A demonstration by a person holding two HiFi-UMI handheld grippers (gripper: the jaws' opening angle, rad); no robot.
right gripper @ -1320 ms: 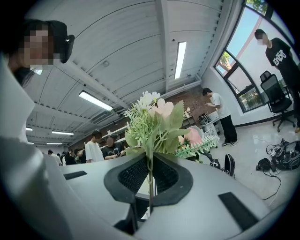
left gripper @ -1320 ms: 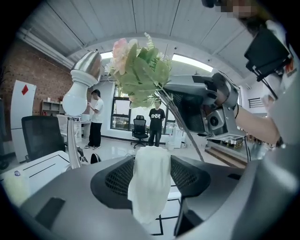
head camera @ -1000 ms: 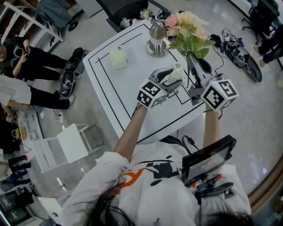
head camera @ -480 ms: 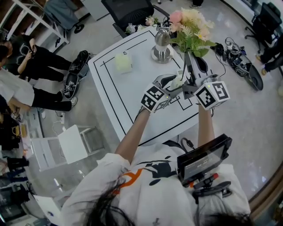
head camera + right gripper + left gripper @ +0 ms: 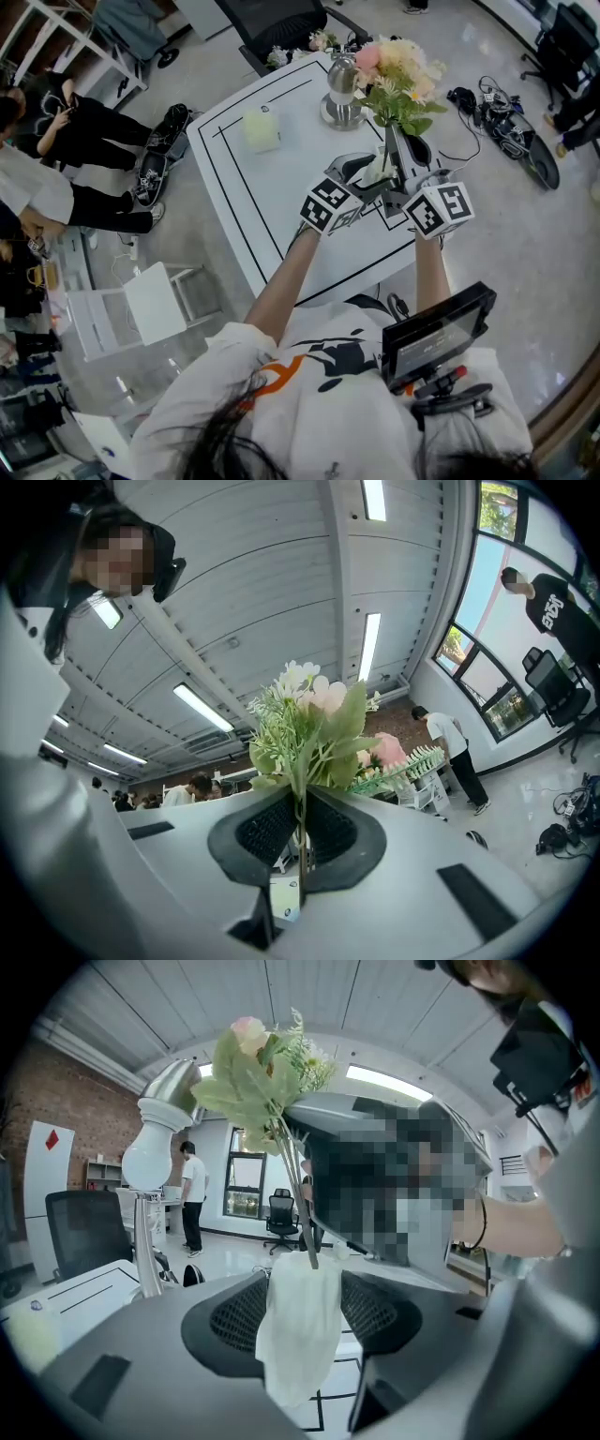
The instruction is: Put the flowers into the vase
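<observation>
My left gripper (image 5: pixel 373 175) is shut on a narrow white vase (image 5: pixel 377 172), held upright just above the white table (image 5: pixel 281 202). In the left gripper view the vase (image 5: pixel 296 1335) fills the gap between the mesh pads (image 5: pixel 230 1312). My right gripper (image 5: pixel 394 167) is shut on the thin green stems of a bouquet of pink and cream flowers (image 5: pixel 399 73). In the right gripper view the flowers (image 5: pixel 314 719) rise from the closed jaws. The flowers (image 5: pixel 258 1063) lean over the vase, and their stem ends meet its mouth; how deep they reach is hidden.
A silver pedestal ornament (image 5: pixel 339 86) and a pale green cup (image 5: pixel 261 128) stand at the table's far side. A black office chair (image 5: pixel 277 21) is beyond it. People (image 5: pixel 66 122) sit at the left. Cables and black gear (image 5: pixel 497 103) lie on the floor at the right.
My right gripper has brought the bouquet left and down, closer to the vase. The left gripper and vase have stayed put.
</observation>
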